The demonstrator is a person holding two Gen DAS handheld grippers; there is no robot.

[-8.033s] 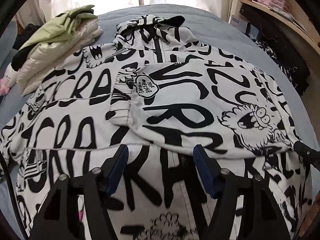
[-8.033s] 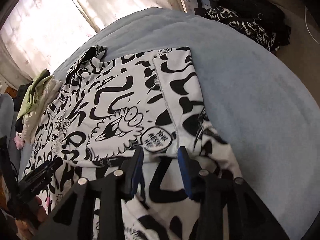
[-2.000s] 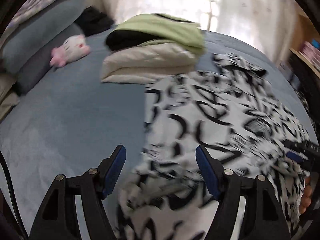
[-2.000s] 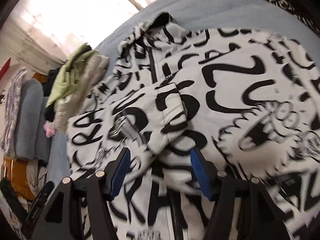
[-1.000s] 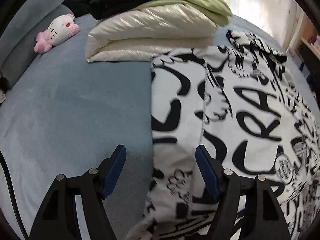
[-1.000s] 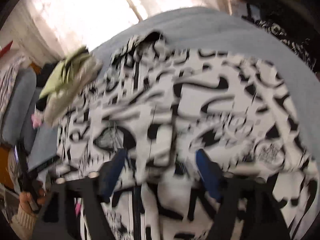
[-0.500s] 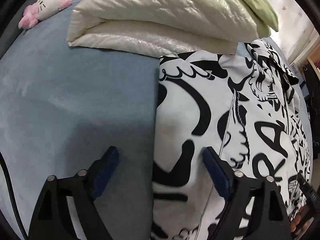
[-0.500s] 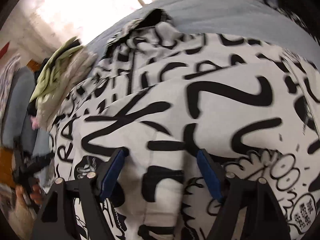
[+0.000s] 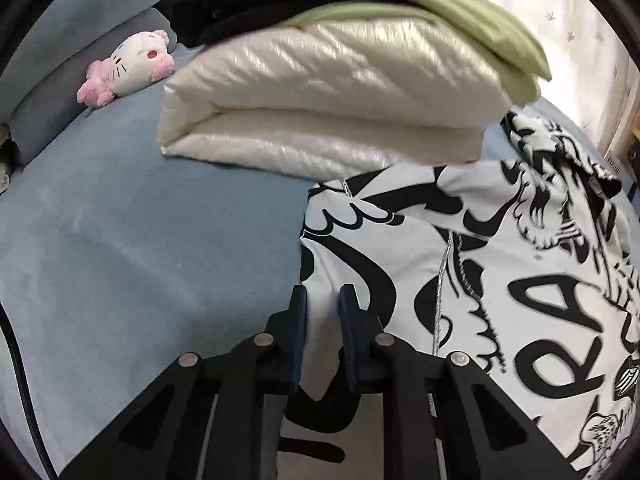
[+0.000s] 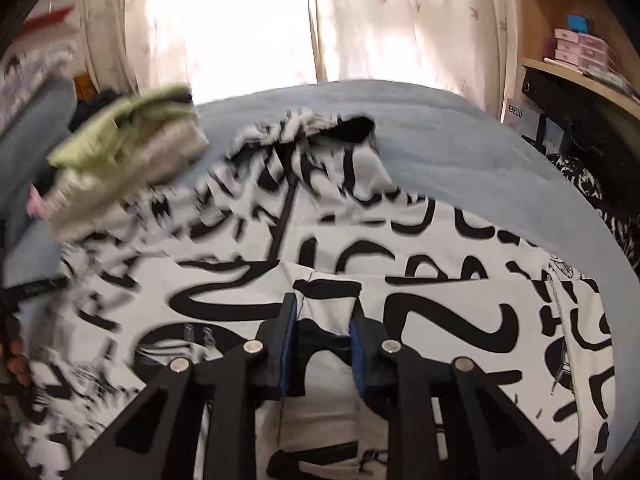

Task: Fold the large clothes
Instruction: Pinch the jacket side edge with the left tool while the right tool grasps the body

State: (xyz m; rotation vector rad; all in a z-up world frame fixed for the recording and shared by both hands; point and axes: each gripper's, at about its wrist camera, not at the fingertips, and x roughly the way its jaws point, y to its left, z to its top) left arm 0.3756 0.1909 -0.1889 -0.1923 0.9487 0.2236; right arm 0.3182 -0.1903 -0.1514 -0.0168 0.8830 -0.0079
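Now hoodie (image 9: 500, 240) (edge) sits pinched in left tool (image 9: 322, 304).

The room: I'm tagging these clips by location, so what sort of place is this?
Most likely a bedroom: the hoodie lies on a blue bed, with a Hello Kitty plush nearby and a curtained window behind.

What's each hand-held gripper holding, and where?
Both grip the printed hoodie: left hand-held gripper pinches its left side edge, right hand-held gripper a folded cuff-like end.
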